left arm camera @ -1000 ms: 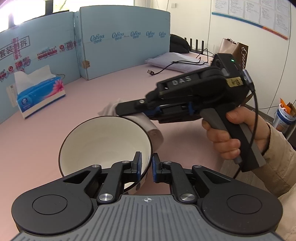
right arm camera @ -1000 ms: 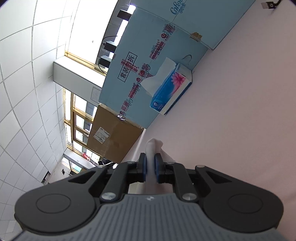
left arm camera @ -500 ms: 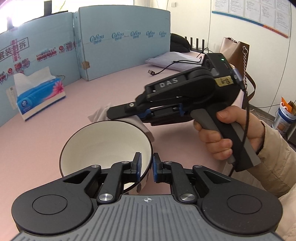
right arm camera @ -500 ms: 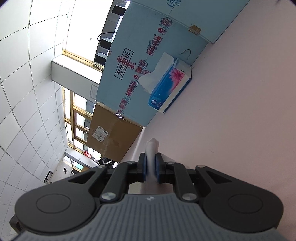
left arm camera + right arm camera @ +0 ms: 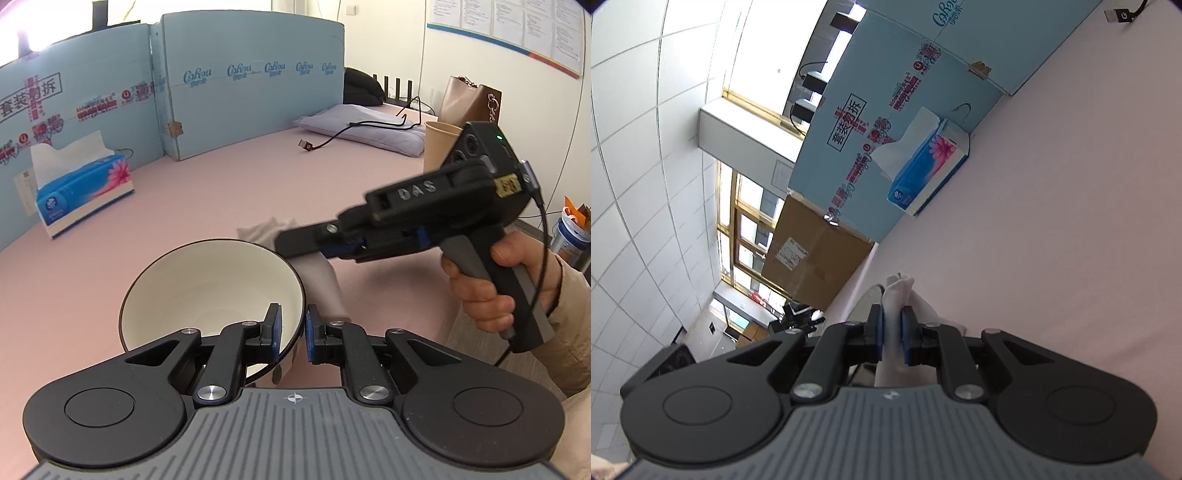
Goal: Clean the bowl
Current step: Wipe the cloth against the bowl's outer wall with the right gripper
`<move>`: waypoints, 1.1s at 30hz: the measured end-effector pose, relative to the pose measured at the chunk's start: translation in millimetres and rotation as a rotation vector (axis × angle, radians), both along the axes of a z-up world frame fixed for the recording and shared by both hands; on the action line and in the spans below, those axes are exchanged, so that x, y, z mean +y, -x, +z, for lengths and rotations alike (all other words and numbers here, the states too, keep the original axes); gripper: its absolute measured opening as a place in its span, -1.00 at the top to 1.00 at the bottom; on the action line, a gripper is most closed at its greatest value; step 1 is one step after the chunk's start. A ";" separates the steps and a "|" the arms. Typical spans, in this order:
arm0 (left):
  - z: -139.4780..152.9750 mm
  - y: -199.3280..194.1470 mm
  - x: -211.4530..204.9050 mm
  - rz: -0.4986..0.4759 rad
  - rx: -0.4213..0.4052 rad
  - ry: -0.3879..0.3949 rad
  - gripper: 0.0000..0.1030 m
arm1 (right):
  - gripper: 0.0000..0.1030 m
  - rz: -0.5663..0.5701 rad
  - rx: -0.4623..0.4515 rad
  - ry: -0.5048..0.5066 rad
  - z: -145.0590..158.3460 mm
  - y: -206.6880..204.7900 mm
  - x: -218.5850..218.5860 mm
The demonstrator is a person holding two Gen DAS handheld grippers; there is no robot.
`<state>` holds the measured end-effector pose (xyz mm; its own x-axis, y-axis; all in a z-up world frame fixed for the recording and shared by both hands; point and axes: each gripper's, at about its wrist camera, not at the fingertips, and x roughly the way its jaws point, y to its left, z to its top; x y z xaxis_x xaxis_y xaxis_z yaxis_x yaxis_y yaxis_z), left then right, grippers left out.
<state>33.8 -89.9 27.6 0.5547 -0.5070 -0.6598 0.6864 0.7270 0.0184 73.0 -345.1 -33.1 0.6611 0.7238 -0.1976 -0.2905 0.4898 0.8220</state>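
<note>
The left black plastic gripper point(image 5: 291, 334) has blue-padded fingers point(image 5: 275, 328), silver screws and a ribbed grey base. The right black pistol-grip gripper point(image 5: 295, 243) bears raised "DAS" lettering, a yellow label, a green light and a grey cable. The person wears a beige sleeve point(image 5: 569, 328).

Bright, even daylight floods both views, blowing out to white glare at the window point(image 5: 33, 26) top left and the ceiling panels point(image 5: 757, 44), while fisheye bending curves the edges and motion blur softens the right tool point(image 5: 295, 240).
</note>
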 end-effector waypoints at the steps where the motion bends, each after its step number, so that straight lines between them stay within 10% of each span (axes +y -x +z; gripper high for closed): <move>1: 0.0 0.2 0.0 0.001 -0.001 -0.001 0.65 | 0.72 0.002 -0.005 0.023 1.2 2.5 1.1; 14: -0.3 0.6 2.5 0.010 -0.003 -0.002 0.57 | 0.43 -0.009 -0.130 0.471 14.8 20.9 41.2; 17: -0.7 0.0 2.7 0.011 -0.002 -0.001 0.56 | 0.87 -0.023 -0.156 0.527 12.3 22.4 48.3; 20: -0.5 0.5 3.1 0.011 -0.001 -0.001 0.56 | 0.87 -0.034 -0.177 0.559 12.0 26.8 50.9; 33: 4.2 3.2 12.8 -0.013 0.027 -0.010 0.61 | 0.87 0.096 -0.234 0.296 17.2 42.3 24.1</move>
